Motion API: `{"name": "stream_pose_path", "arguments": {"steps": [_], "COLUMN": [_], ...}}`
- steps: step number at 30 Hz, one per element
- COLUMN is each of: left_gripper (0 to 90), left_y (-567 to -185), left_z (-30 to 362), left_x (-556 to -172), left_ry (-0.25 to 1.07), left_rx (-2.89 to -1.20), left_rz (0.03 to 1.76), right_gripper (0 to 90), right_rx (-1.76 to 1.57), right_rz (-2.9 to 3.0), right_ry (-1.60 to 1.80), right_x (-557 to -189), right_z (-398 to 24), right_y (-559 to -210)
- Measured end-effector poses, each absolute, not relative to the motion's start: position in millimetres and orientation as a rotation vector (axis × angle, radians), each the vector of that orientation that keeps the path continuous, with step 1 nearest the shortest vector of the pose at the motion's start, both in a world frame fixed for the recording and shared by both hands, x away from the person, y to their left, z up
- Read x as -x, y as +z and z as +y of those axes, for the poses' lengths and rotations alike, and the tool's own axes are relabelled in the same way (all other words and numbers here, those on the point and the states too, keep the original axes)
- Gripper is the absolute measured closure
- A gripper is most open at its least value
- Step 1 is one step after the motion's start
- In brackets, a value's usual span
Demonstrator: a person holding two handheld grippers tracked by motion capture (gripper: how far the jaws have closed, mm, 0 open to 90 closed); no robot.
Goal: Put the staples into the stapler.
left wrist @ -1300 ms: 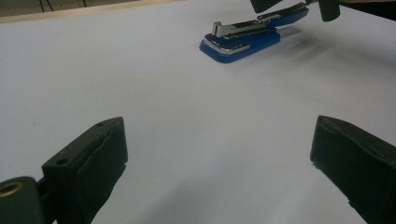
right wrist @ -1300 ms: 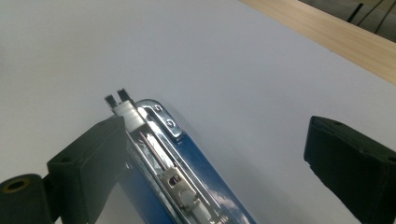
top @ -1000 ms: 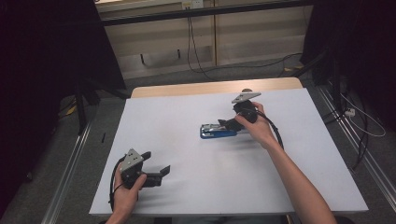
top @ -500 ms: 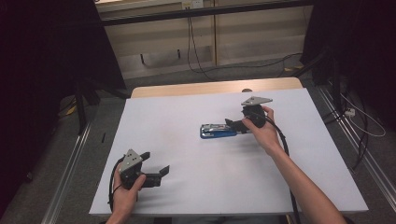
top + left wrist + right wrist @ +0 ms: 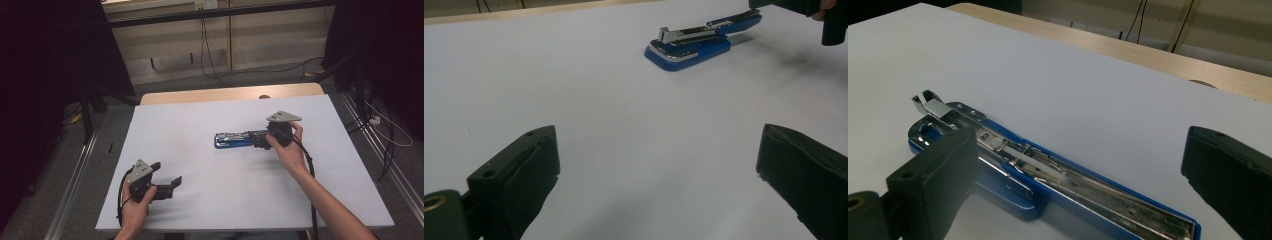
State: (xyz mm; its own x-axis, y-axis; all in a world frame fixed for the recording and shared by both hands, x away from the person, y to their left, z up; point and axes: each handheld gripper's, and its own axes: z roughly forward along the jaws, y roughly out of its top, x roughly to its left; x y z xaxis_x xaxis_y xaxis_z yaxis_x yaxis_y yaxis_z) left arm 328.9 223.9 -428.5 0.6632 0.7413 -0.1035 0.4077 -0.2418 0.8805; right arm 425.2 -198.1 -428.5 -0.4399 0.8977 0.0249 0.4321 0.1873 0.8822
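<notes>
Blue stapler lies opened flat mid-table on my white sheet, my right gripper at its end, jaws just widened apart around it, left gripper gaping, well apart.

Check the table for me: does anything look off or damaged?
The blue stapler on the white table stands out: its top is swung open and lies back flat, so the metal staple channel is exposed. Nothing looks broken or spilled. The right claw is open at its hinged-back end; the left claw is open, well apart.
</notes>
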Motion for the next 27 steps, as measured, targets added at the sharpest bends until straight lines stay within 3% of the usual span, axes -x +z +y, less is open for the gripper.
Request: {"name": "stream_pose_path", "arguments": {"steps": [27], "left_gripper": [4.1], "left_y": [-427], "left_z": [224], "left_x": [-327], "left_ry": [0.43], "left_rx": [-1.866], "left_rz": [0.901], "right_gripper": [1.7], "right_rx": [-1.261], "right_rz": [1.893], "right_ry": [1.23], "right_x": [-385], "right_z": [-226], "right_y": [-438]}}
